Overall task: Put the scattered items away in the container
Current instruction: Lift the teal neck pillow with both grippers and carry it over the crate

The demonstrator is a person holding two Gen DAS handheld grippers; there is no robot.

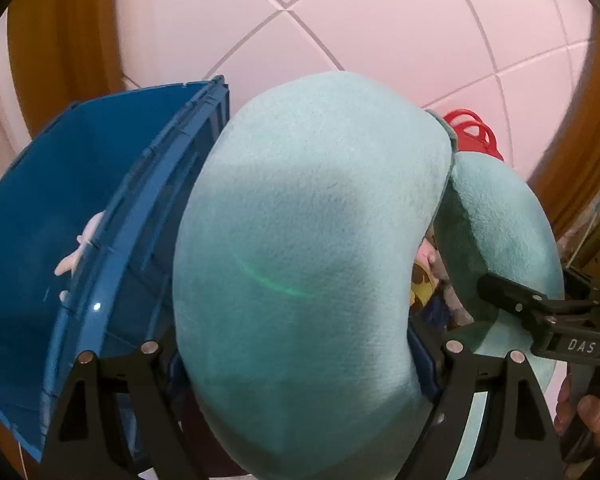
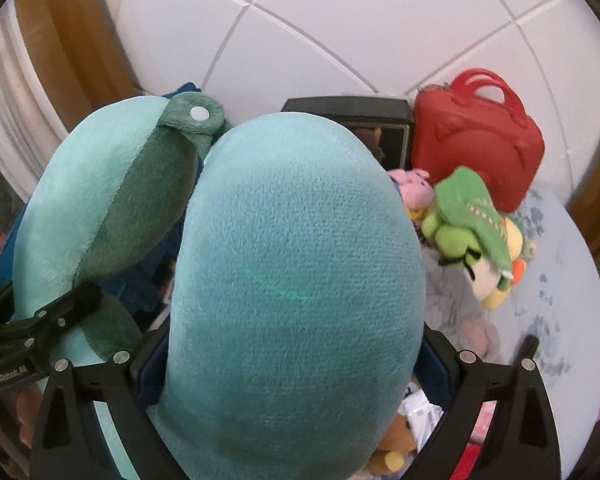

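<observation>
- The left gripper [image 1: 300, 364] has its fingers [image 1: 452, 360] clamped on one arm of the teal neck pillow [image 1: 312, 240], the plush bulging out between them.
- The right gripper [image 2: 296, 360] grips the pillow's other arm the same way, its fingers [image 2: 466, 364] pressed into the sides; each camera catches the other gripper alongside, biting the neighbouring arm.
- So the U-shaped pillow is carried by both hands at once, its two arms running forward from the fingers and nearly meeting at the far ends, where a darker green snap tab [image 2: 194, 118] sits.
- The blue crate [image 1: 80, 208] lies just to the left of the pillow in the left view, its long rim beside the pillow's left arm (a small white figure [image 1: 78, 248] already lies inside).
- The left hand is the nearer to the crate, so I'd judge the carry must swing leftward.
- Off to the right, a green plush [image 2: 468, 220], other soft toys and a red case [image 2: 476, 136] wait.
</observation>
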